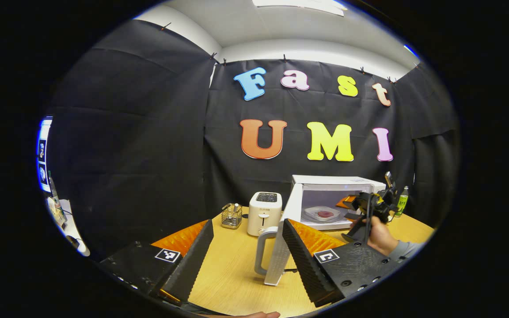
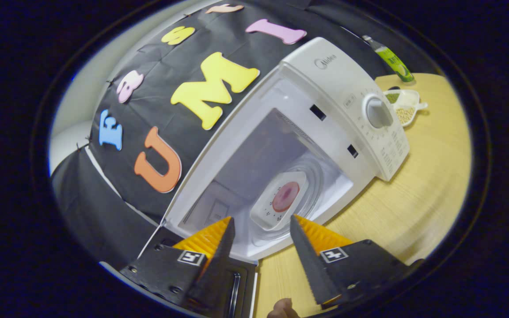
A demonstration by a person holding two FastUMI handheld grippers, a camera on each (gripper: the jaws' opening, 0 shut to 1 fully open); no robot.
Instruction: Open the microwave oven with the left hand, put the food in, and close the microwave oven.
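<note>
A white microwave stands on the wooden table with its door swung wide open toward me. Inside sits a white dish with a red piece of food. My left gripper is open just in front of the door, whose handle shows between the fingers without being touched. A hand holds my right gripper at the microwave's mouth. In the right gripper view that gripper is open and empty, a short way in front of the dish on the turntable.
A white toaster and a wire basket stand left of the microwave. A green bottle and small dishes of grains sit to its right, beyond the control dial. Bare table lies in front.
</note>
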